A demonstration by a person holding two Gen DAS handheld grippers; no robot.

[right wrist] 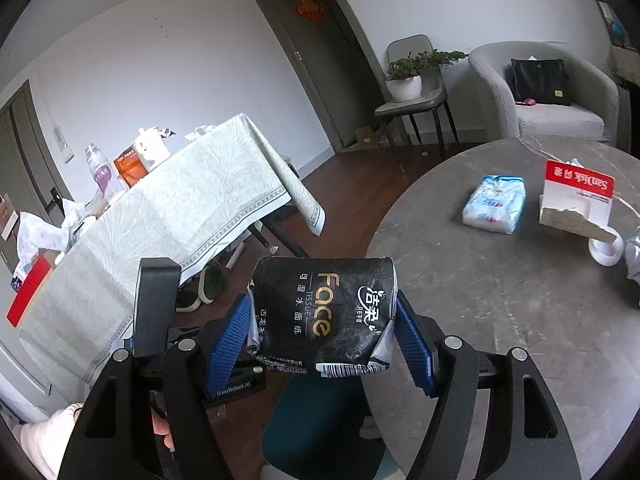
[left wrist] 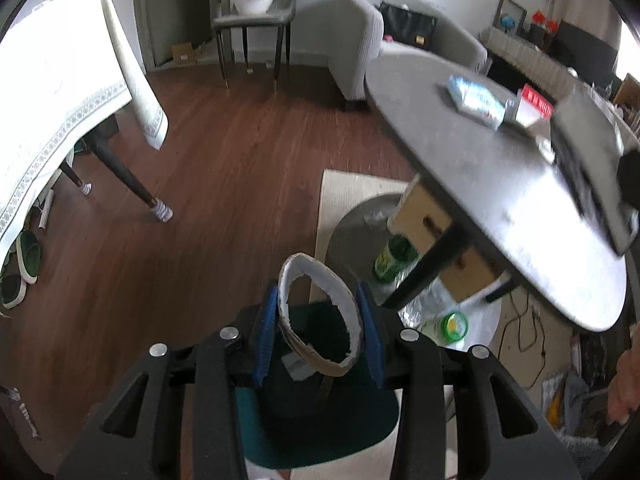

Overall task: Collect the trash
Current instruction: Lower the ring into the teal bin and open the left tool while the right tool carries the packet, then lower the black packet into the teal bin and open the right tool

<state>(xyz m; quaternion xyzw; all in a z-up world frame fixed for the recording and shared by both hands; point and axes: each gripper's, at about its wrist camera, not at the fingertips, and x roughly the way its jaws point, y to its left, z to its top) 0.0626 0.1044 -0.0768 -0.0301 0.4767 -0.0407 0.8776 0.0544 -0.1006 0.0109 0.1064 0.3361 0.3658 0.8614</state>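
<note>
My left gripper (left wrist: 318, 320) is shut on a cardboard tape ring (left wrist: 320, 316), held above a dark teal bin (left wrist: 320, 420) just below it. My right gripper (right wrist: 324, 324) is shut on a black "Face" tissue wrapper (right wrist: 324, 312), held over the same teal bin (right wrist: 316, 428) by the edge of the round grey table (right wrist: 500, 320). On the table lie a blue-white tissue pack (right wrist: 495, 204), a torn red-and-white SanDisk card (right wrist: 576, 204), a white tape roll (right wrist: 606, 250) and crumpled foil (right wrist: 634, 256).
Under the round table (left wrist: 500, 168) stand a cardboard box (left wrist: 436, 236), a green bottle (left wrist: 394, 258) and a clear bottle with a green cap (left wrist: 454, 326). A cloth-covered table (right wrist: 160, 216) holds clutter at left. A grey armchair (right wrist: 552, 92) and a chair with a plant (right wrist: 412, 80) stand behind.
</note>
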